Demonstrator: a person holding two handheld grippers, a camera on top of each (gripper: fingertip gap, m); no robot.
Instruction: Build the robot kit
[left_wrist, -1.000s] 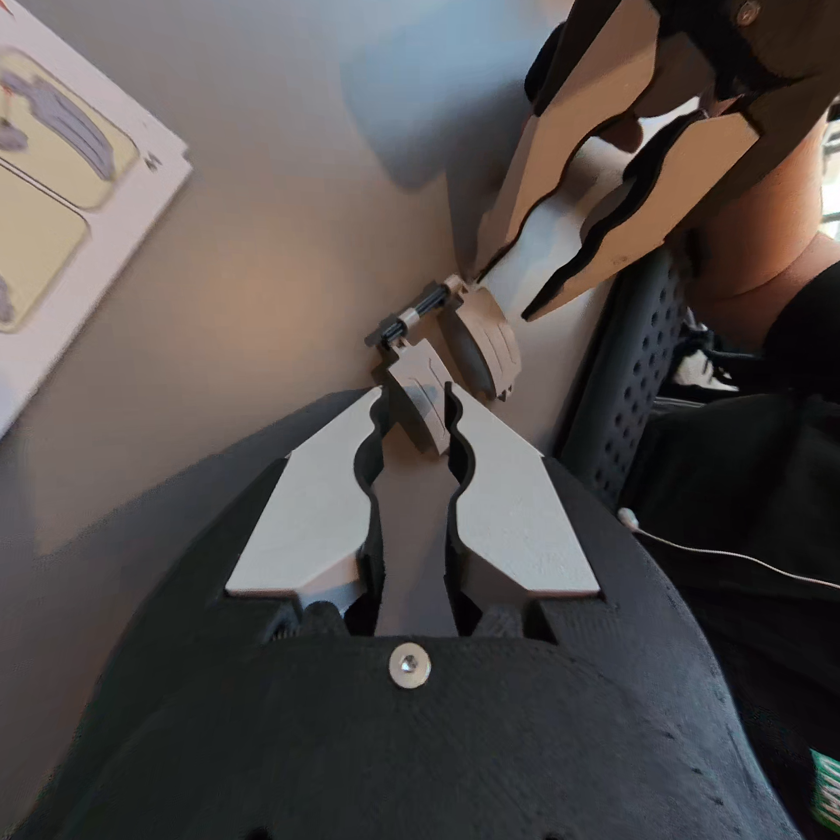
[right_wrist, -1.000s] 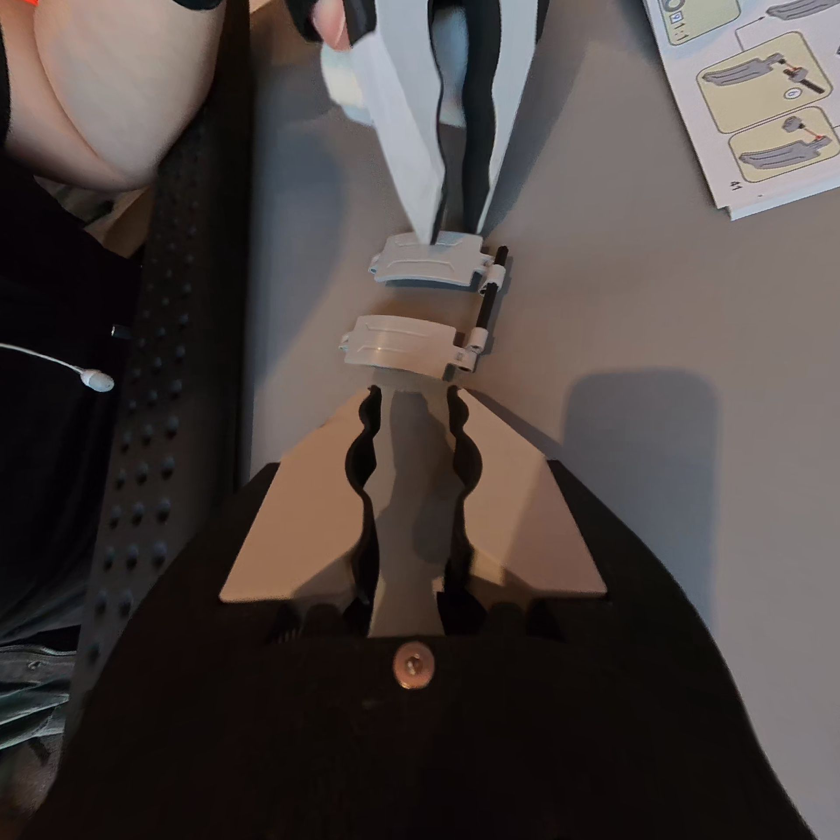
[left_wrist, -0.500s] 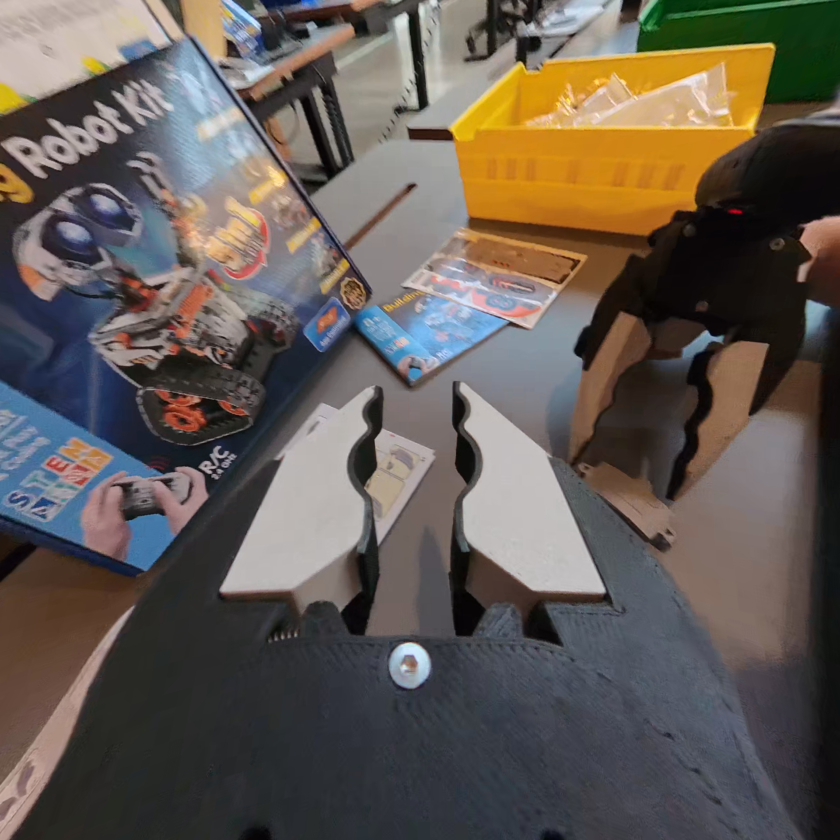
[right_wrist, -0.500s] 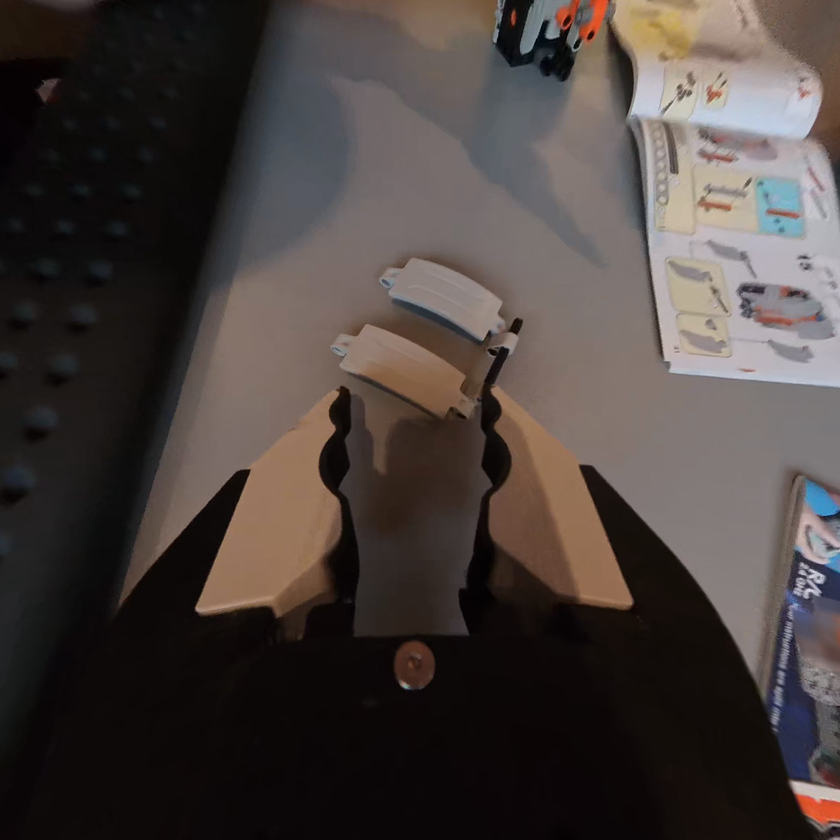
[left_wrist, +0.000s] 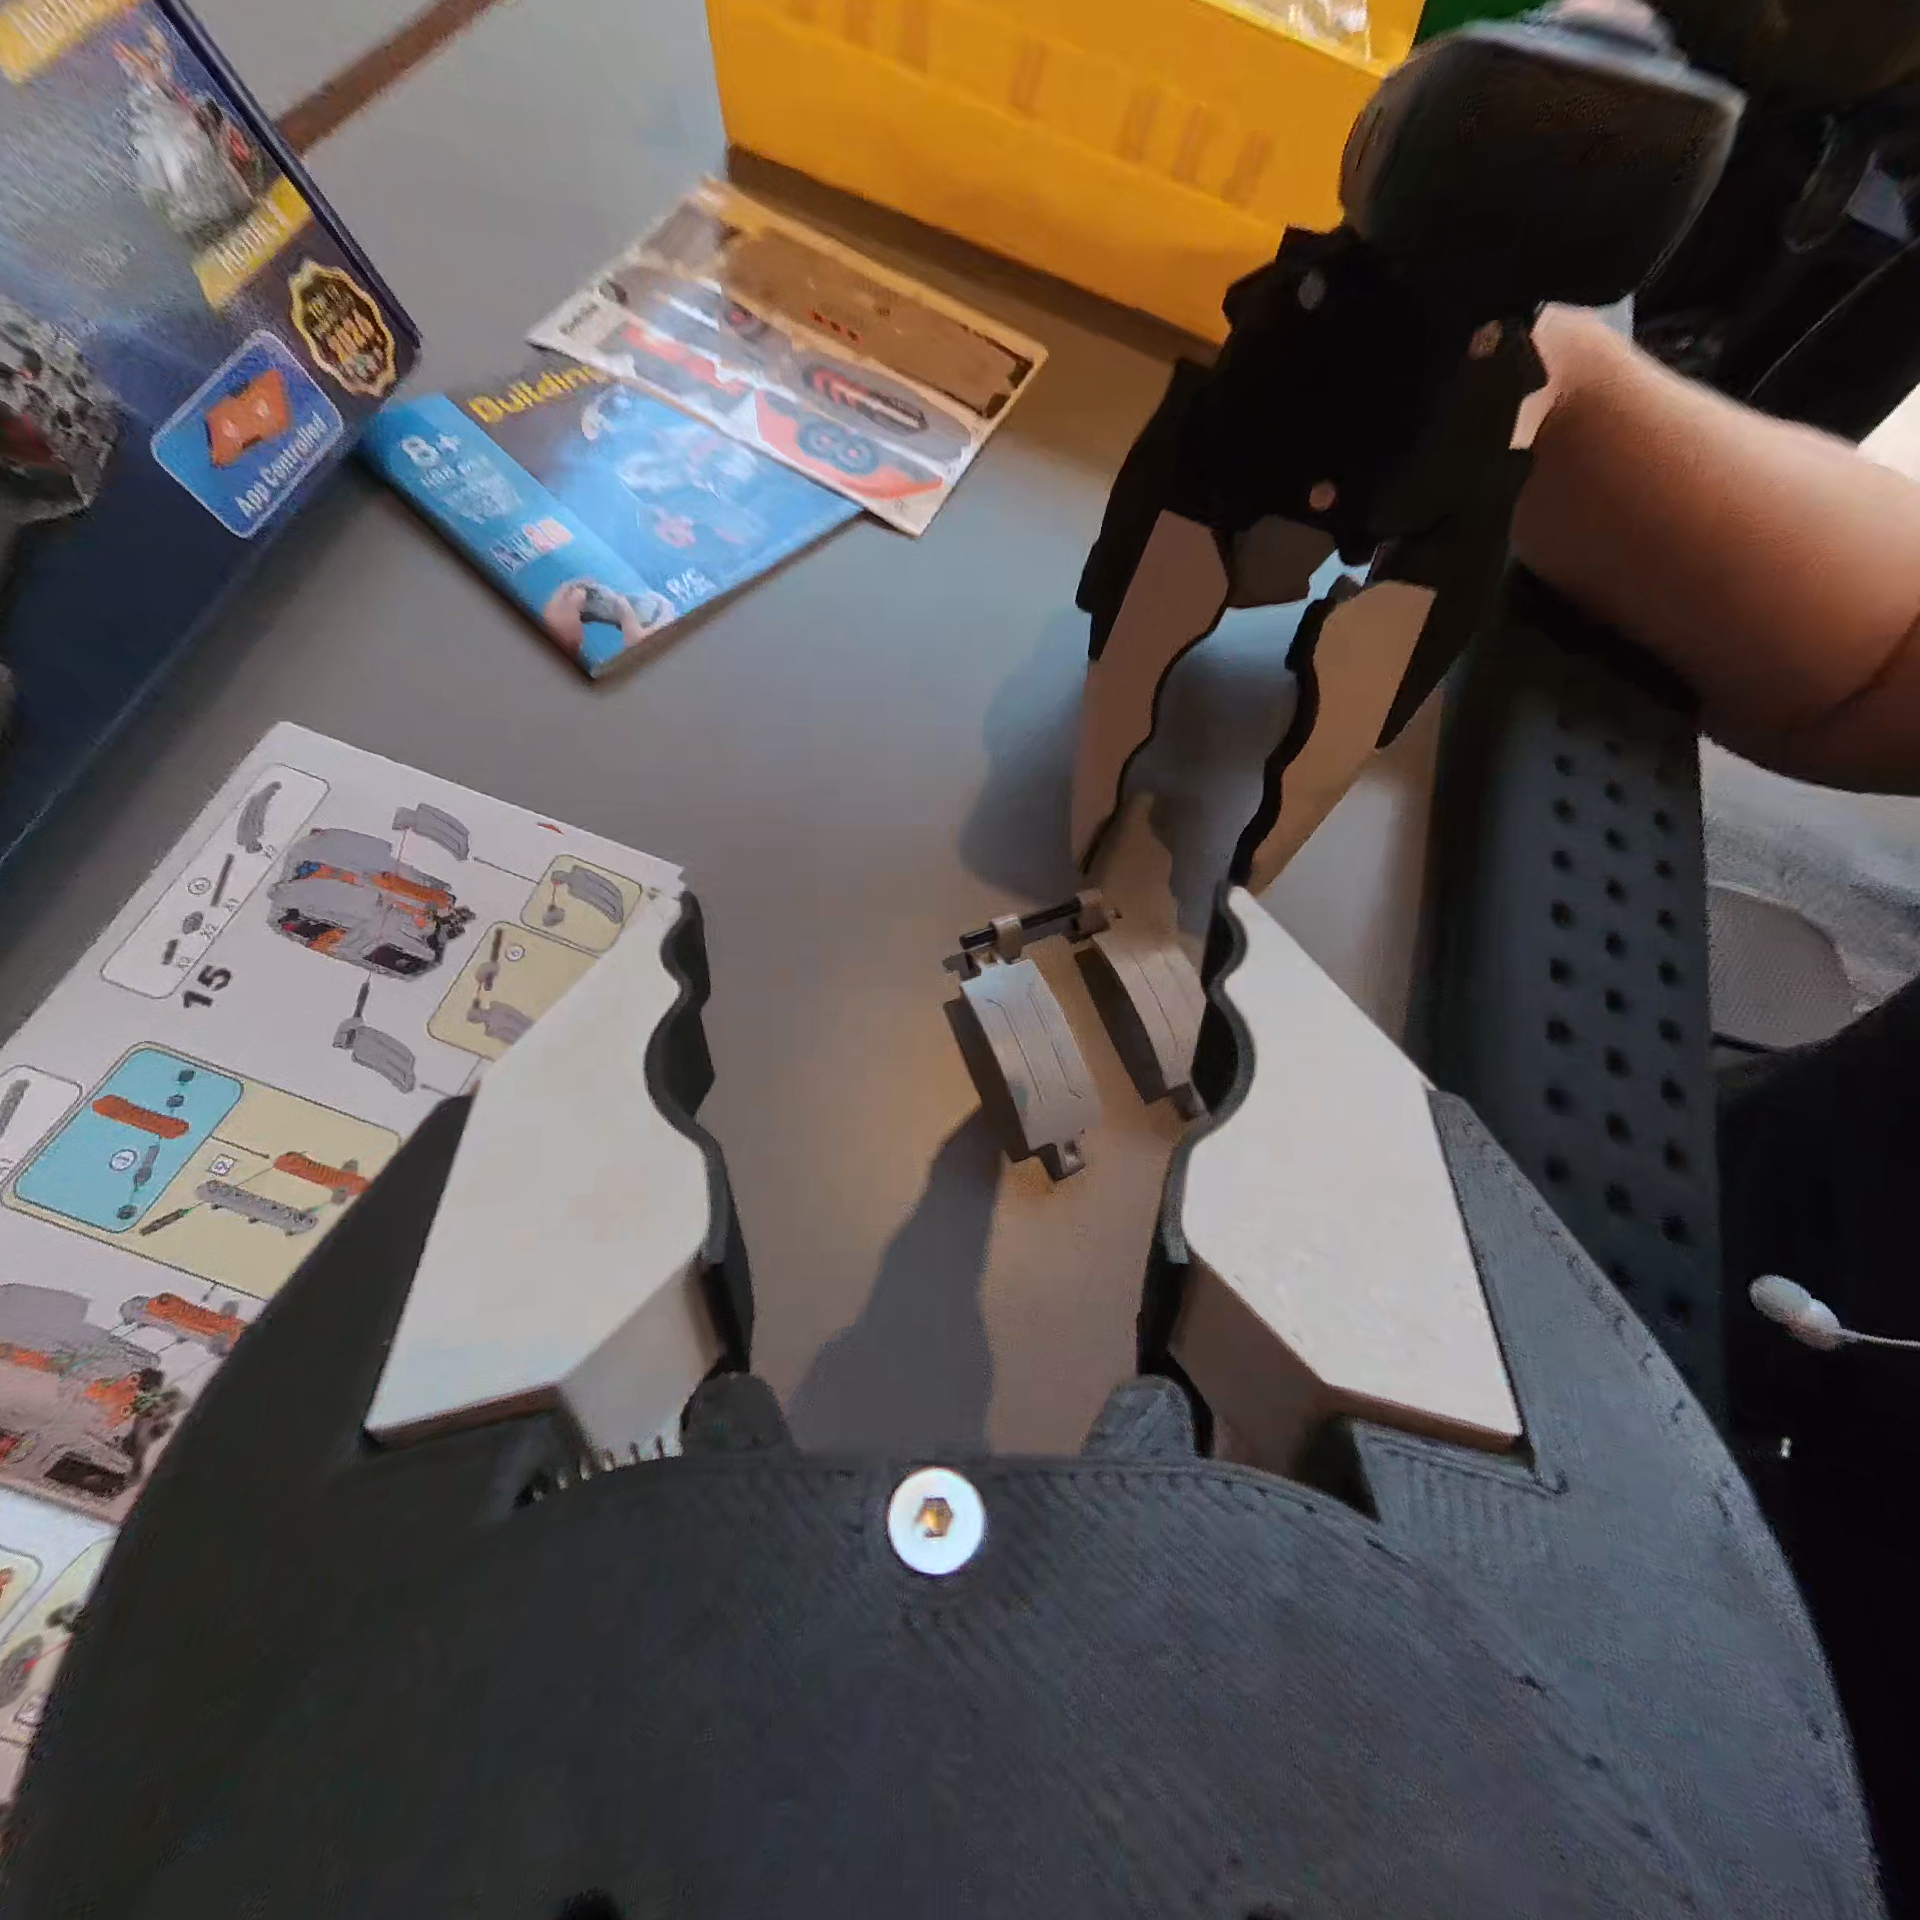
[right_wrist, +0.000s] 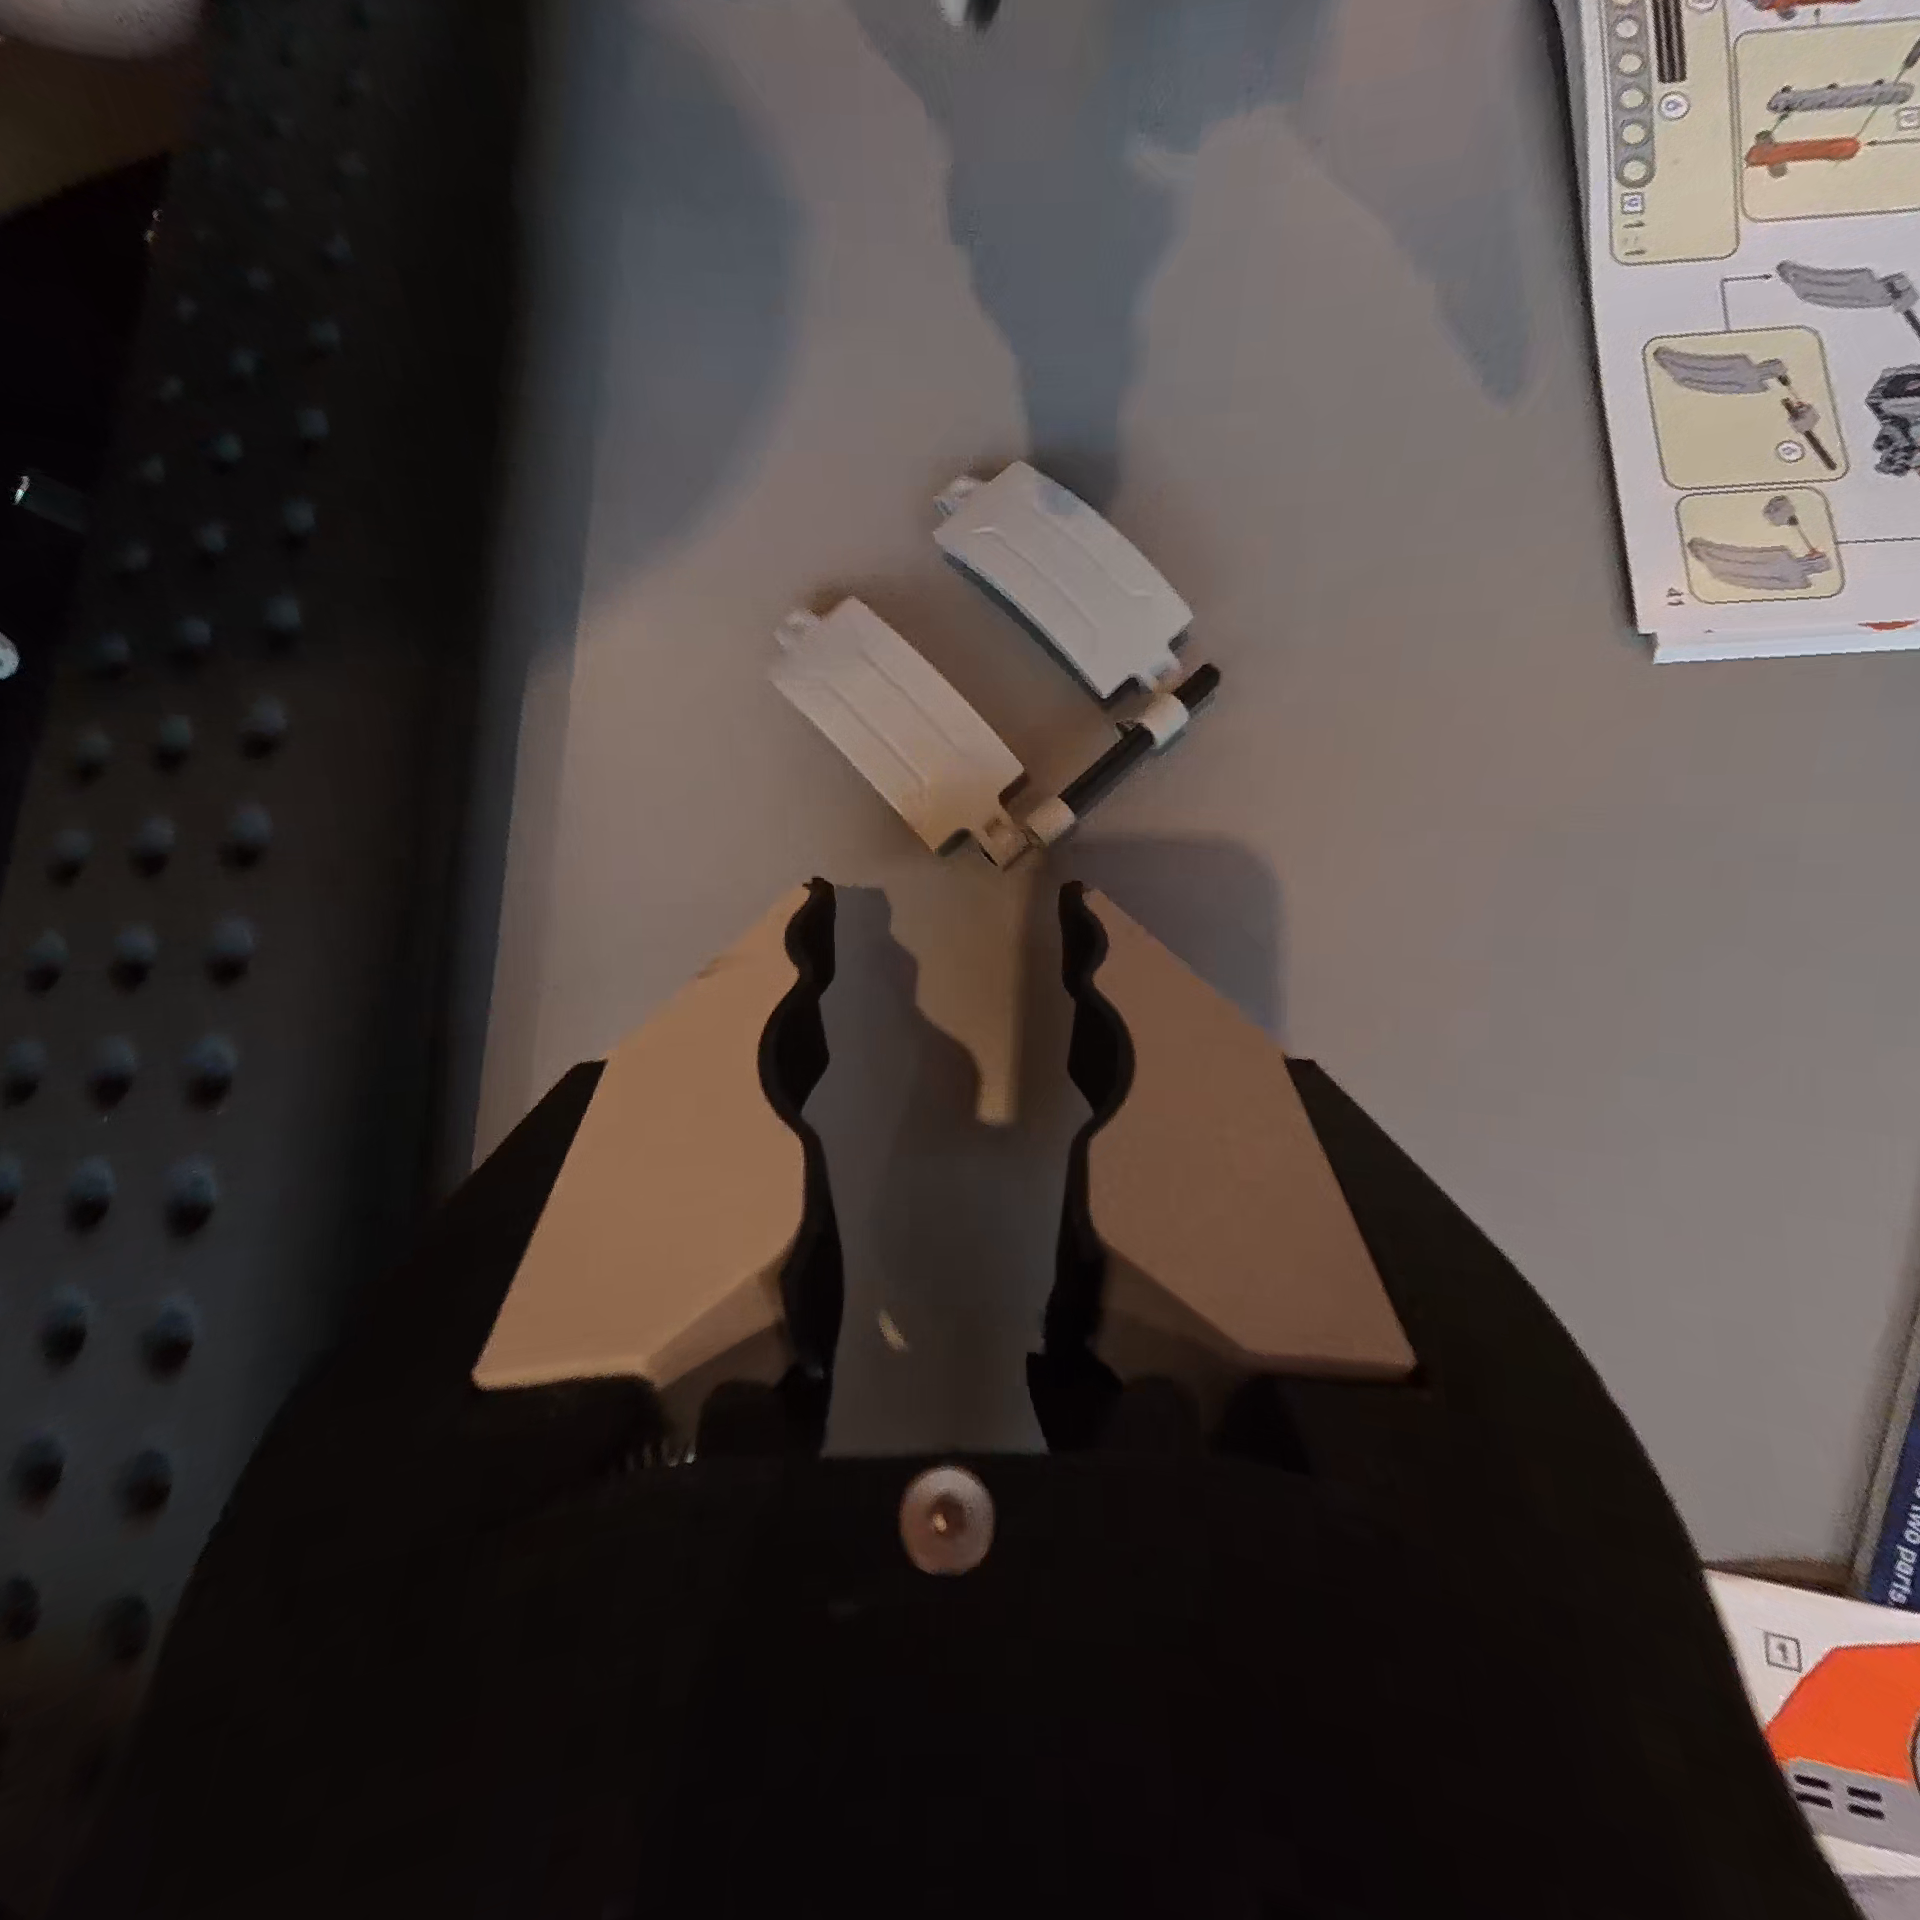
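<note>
A small assembly of two light grey curved panels (right_wrist: 894, 727) joined by a black axle (right_wrist: 1122, 748) lies flat on the grey table (right_wrist: 1403, 1039). My right gripper (right_wrist: 945, 894) is open and empty, its tips just short of the nearer panel. In the left wrist view the assembly (left_wrist: 1029, 1049) lies between the spread fingers of my left gripper (left_wrist: 956, 914), closer to the right finger, and nothing is gripped. The right gripper (left_wrist: 1164, 868) stands nearly upright just beyond the assembly there, tips close to the table.
An open instruction booklet (left_wrist: 312, 987) (right_wrist: 1766, 364) lies beside the assembly. Farther back are a blue booklet (left_wrist: 613, 509), a sticker sheet (left_wrist: 810, 353), a yellow bin (left_wrist: 1039, 125) and a dark blue kit box (left_wrist: 156, 312). A dark studded surface (right_wrist: 156, 727) borders the table edge. A person's forearm (left_wrist: 1714, 571) holds the right gripper. My hands' fingertips stand some 12 cm from each other.
My left gripper let go of the far panel, swung up and away, then came back down opened wide. The assembly now lies free and turned on the table. The right gripper backed off slightly.
</note>
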